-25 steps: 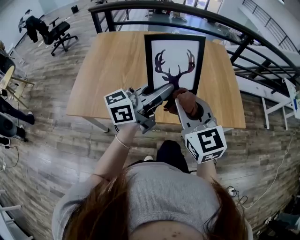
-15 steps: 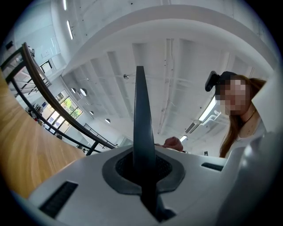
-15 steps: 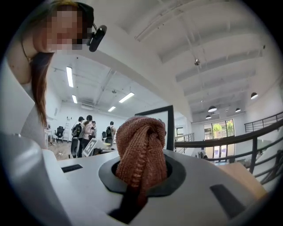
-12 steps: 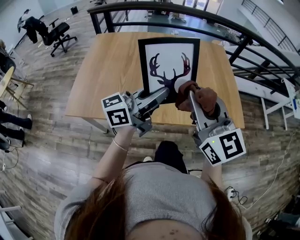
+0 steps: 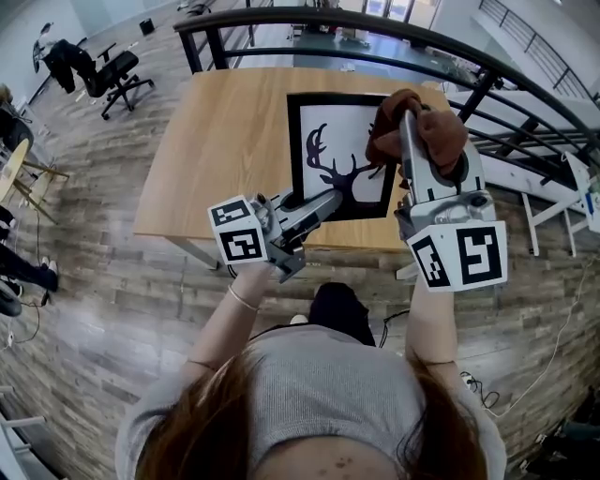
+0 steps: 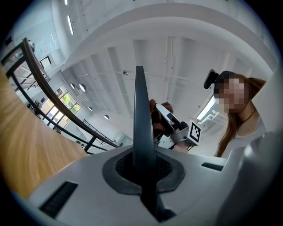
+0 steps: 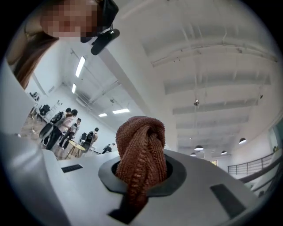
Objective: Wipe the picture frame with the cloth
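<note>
Above the wooden table (image 5: pixel 220 141) in mid-picture, the left gripper (image 5: pixel 332 199) pinches the lower left edge of the black picture frame (image 5: pixel 339 157), while the right gripper (image 5: pixel 406 116) holds a bunched brown cloth (image 5: pixel 433 131) against its upper right corner.

The picture frame (image 5: pixel 337 141) hangs over the right half of the table (image 5: pixel 225 141), its near edge clamped in the left gripper (image 5: pixel 333 197). The right gripper (image 5: pixel 410 117) holds the cloth (image 5: pixel 441 131) above the frame's far right corner. A railing (image 5: pixel 281 19) runs behind the table, and an office chair (image 5: pixel 112 70) stands far left.
</note>
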